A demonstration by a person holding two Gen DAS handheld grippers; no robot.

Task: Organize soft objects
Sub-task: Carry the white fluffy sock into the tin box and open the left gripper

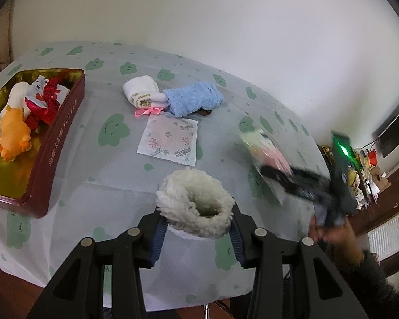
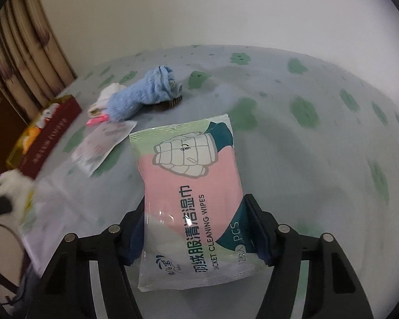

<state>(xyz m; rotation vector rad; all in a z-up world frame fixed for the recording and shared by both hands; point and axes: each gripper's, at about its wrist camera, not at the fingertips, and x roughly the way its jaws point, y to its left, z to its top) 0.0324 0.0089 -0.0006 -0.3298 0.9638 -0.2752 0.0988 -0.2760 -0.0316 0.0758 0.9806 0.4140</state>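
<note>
My left gripper [image 1: 196, 222] is clamped on a white fluffy item [image 1: 195, 203], maybe a small boot. My right gripper [image 2: 196, 228] grips the wipes pack [image 2: 190, 191] above the bench [image 2: 306, 159].

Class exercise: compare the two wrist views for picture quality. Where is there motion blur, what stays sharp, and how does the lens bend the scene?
Left wrist view: the fleecy white item is sharp, the right gripper is smeared by motion. Right wrist view: the wipes pack is crisp, the tablecloth streaks. In both, the fisheye curves the table edge and darkens the corners.
</note>
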